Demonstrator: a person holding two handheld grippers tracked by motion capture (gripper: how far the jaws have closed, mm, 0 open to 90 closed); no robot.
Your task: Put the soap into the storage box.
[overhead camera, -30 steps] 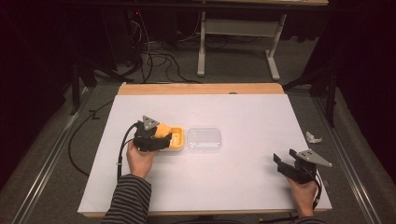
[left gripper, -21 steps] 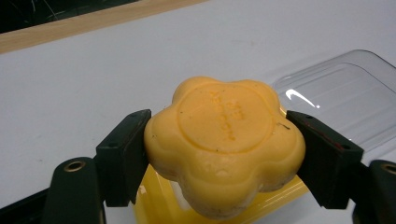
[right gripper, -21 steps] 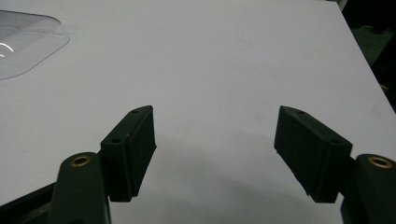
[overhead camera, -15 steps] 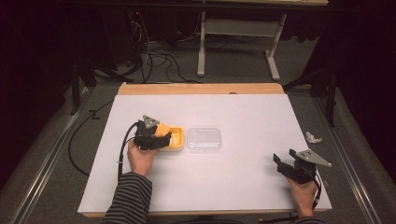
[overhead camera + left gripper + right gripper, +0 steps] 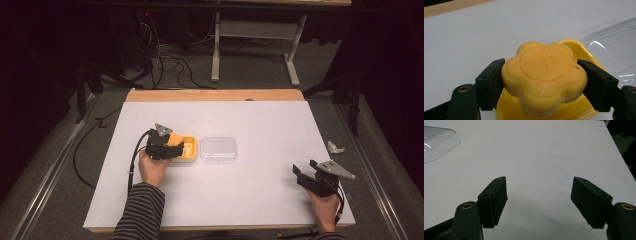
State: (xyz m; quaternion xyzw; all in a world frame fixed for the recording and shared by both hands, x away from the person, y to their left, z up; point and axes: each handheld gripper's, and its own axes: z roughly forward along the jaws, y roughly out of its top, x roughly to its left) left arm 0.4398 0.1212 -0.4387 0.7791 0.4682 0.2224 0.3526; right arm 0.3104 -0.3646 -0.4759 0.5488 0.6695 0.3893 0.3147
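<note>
Hardly moved since a moment ago: both hands and both grippers in the same spots, soap dish and lid where they were.

Left gripper (image 5: pixel 543 82) clamped tight on a yellow soap (image 5: pixel 544 76), one black jaw pressed on each side. Flower-shaped, that soap, with a round stamp on top, letters too small to read. Held just above a yellow dish (image 5: pixel 579 50), seen under and behind it. Cannot tell if touching the dish or not. From the high view, left gripper (image 5: pixel 167 149) over the left end of the yellow dish (image 5: pixel 190 150), left hand (image 5: pixel 151 167) behind it, striped sleeve (image 5: pixel 142 212) coming up from the bottom edge.

Clear plastic lid (image 5: pixel 218 148) lying flat just beside the dish on its right side, touching or nearly so.

Right gripper (image 5: pixel 539 202) wide apart, nothing between the jaws, only white table (image 5: pixel 536 152) below. Well away from the dish, near the right front corner of the table (image 5: pixel 260 195), right hand (image 5: pixel 324 206) behind the gripper (image 5: pixel 306 176).

Small crumpled white scrap (image 5: pixel 335 147) on the floor past the table's right edge.
</note>
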